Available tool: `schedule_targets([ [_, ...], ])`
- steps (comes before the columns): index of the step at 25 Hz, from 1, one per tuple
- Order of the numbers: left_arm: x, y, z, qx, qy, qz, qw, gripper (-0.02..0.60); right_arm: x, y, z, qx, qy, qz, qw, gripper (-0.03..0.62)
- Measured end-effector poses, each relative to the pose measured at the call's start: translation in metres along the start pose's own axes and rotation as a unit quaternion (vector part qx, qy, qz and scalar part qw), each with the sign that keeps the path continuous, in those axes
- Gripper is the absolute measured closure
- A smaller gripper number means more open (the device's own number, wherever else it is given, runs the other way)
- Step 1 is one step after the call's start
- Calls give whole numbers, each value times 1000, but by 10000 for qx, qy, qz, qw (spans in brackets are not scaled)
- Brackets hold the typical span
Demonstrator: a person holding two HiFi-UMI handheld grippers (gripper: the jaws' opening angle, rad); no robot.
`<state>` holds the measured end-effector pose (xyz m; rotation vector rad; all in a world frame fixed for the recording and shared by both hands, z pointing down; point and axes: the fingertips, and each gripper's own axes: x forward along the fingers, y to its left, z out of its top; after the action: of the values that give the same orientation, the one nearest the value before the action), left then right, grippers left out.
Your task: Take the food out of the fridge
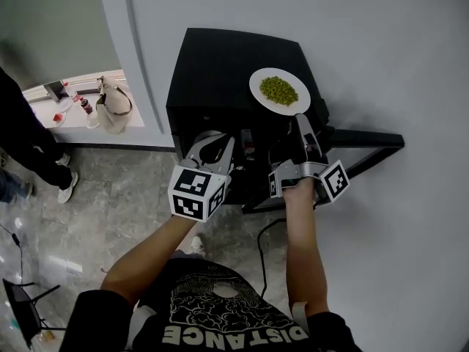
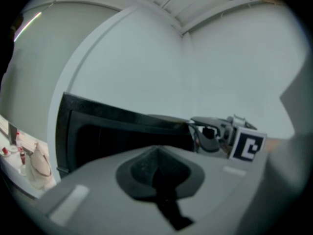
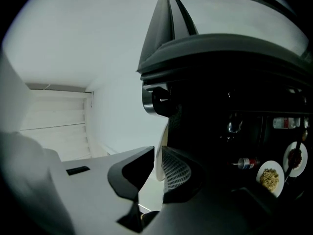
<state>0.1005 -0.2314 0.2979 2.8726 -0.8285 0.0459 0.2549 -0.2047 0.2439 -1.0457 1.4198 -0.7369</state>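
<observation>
on my feed a pale grey stone-tiled floor (image 1: 110, 196) spreads across the lower left, and a plain white wall (image 1: 381, 50) fills the top and right. at the upper left i see a low white ledge (image 1: 73, 122). it carries a slumped beige soft handbag with a brown strap (image 1: 113, 107), and a small red-capped bottle (image 1: 86, 105) just beside the bag. a bystander in dark clothing (image 1: 22, 130) stands at the left edge, one white shoe (image 1: 68, 187) on the tiles. a thin black cable (image 1: 261, 255) trails over the floor. a black folding stand (image 1: 26, 310) sits in the lower left corner. white slatted blinds (image 3: 54, 116) show in the right gripper view.
</observation>
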Motion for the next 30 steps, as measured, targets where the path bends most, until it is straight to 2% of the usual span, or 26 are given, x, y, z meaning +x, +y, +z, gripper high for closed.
schedule_targets([
  [2, 0, -3, -2, -4, 19, -33, 10000, 580, -5, 1, 1, -45, 14, 7, 10000, 552],
  [5, -3, -8, -3, -15, 43, -49, 10000, 580, -14, 7, -4, -330, 193, -10, 9993, 547],
  [8, -9, -14, -5, -43, 69, -37, 10000, 580, -30, 18, -18, -886, 552, -67, 9945, 548],
  [10, -14, -18, -9, -24, 127, -3, 9999, 580, -42, 24, -30, -1441, 860, -139, 9857, 548],
  [12, -19, -25, -13, 21, 183, 23, 9998, 580, -54, 25, -43, -2207, 1227, -330, 9670, 549],
  [14, -25, -33, -18, 23, 216, 50, 9998, 580, -66, 22, -56, -2938, 1596, -571, 9407, 549],
  [16, -33, -41, -23, -16, 254, 92, 9996, 580, -80, 16, -67, -3426, 1885, -829, 9166, 558],
  [19, -48, -54, -33, -71, 317, 188, 9993, 580, -99, 13, -82, -3925, 2218, -1045, 8865, 573],
  [23, -65, -69, -46, -142, 373, 311, 9987, 580, -122, 6, -102, -4749, 2697, -1208, 8289, 580],
  [25, -72, -73, -52, -169, 391, 394, 9983, 580, -132, 4, -111, -5048, 2856, -1229, 8053, 582],
  [28, -82, -79, -57, -148, 392, 495, 9979, 580, -145, 3, -121, -5385, 3018, -1240, 7769, 582],
  [30, -87, -82, -60, -153, 397, 547, 9976, 580, -153, 2, -125, -5504, 3114, -1251, 7645, 582],
])
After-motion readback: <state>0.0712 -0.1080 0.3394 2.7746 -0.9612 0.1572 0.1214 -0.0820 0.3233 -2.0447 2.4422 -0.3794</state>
